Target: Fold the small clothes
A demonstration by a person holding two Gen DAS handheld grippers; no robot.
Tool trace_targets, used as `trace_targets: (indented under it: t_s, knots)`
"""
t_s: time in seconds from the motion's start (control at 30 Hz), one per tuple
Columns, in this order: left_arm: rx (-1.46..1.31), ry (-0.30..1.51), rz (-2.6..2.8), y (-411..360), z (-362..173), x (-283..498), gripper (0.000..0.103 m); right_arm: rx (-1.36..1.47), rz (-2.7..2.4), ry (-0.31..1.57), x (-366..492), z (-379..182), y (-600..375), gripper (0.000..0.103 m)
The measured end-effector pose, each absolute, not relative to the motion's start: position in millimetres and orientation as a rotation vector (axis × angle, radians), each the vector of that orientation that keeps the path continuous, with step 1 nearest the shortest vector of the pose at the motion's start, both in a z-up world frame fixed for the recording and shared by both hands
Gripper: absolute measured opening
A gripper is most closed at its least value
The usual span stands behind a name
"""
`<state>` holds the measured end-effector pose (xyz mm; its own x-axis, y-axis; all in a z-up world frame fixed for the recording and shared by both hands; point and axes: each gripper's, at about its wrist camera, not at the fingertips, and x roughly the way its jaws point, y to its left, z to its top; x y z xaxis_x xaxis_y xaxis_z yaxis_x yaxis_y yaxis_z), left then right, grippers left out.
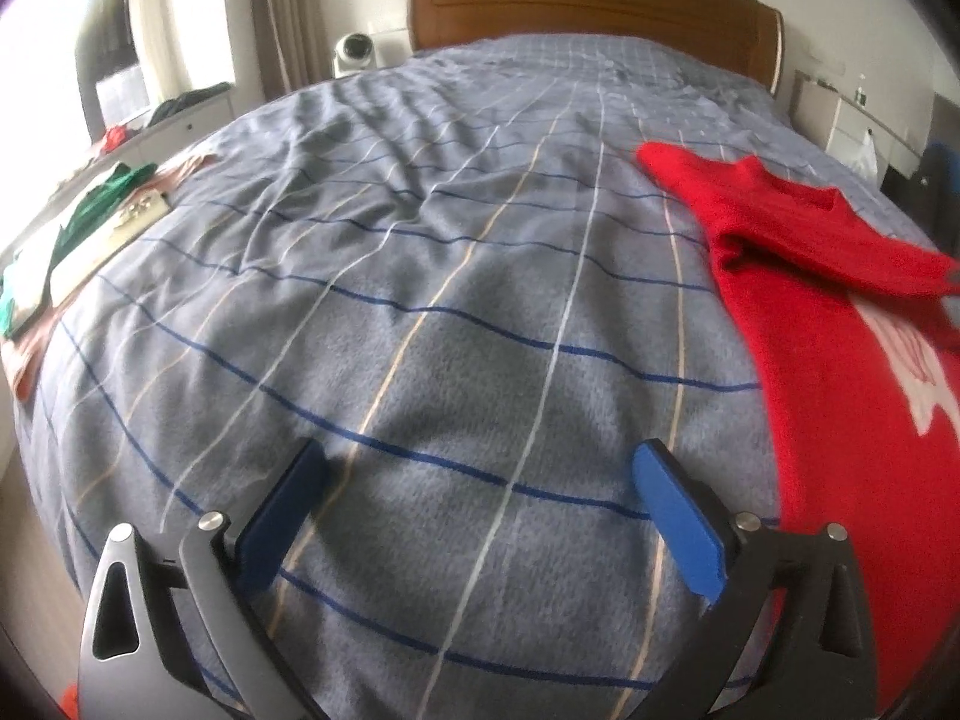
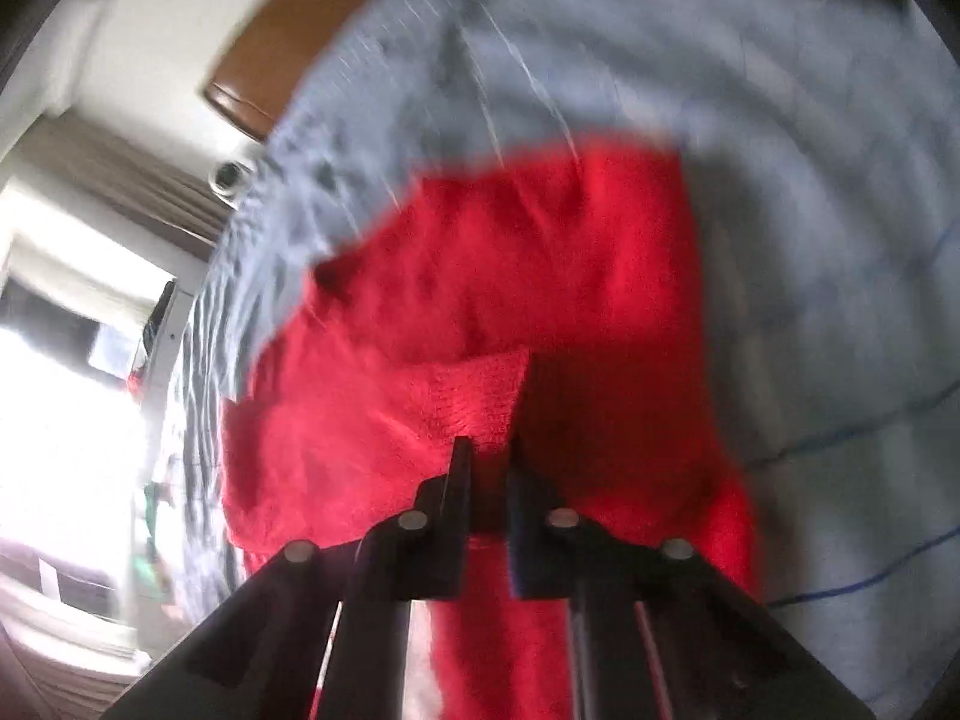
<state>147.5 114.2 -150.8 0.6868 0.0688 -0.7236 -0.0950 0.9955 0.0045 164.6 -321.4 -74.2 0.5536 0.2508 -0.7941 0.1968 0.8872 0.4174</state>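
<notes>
Red knitted wool fills most of what we see from the right wrist: the red sweater (image 2: 480,312) lies on the grey checked blanket (image 1: 420,300) of the bed, and our right gripper (image 2: 489,450) is clenched on a ribbed edge of it, the cloth pinched between the two fingers. We cannot tell if this edge is a cuff or the hem, because the picture is blurred. From the left wrist the sweater (image 1: 840,330) lies to the right of our left gripper (image 1: 480,480), its long axis running away toward the wooden headboard (image 1: 588,6). The left gripper is released, wide apart over bare blanket, holding nothing. We judge the right hand is nearer, so the left must travel sideways to reach the garment.
</notes>
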Motion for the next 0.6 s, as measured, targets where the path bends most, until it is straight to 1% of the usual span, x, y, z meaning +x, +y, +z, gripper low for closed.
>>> trace_targets:
  t_s: [0.07,0.17,0.27,0.33,0.37,0.43,0.5,0.6]
  knots:
    - [-0.035,0.809,0.096,113.6,-151.5,149.5,0.102,0.425,-0.027,1.0,161.3,-72.7,-322.7,0.009]
    - [-0.032,0.807,0.103,112.9,-151.8,149.2,0.102,0.413,-0.088,1.091,162.7,-98.0,-328.0,0.01]
    - [-0.037,0.807,0.105,113.6,-151.5,147.1,0.102,0.435,-0.073,1.08,152.5,-106.6,-328.6,0.024]
    - [-0.033,0.807,0.106,113.8,-151.1,145.9,0.102,0.449,-0.059,1.025,140.9,-97.7,-329.6,0.041]
    - [-0.029,0.807,0.107,113.5,-150.8,145.5,0.102,0.447,-0.058,0.995,131.9,-90.1,-331.1,0.045]
    - [-0.024,0.808,0.108,113.2,-150.5,145.0,0.102,0.402,-0.056,0.936,111.6,-73.2,-331.7,0.056]
    - [-0.025,0.812,0.109,113.6,-150.5,145.1,0.102,0.343,-0.056,0.908,93.5,-63.3,-333.2,0.06]
    - [-0.026,0.815,0.11,113.5,-150.5,145.5,0.102,0.253,-0.054,0.9,69.1,-57.2,-332.3,0.061]
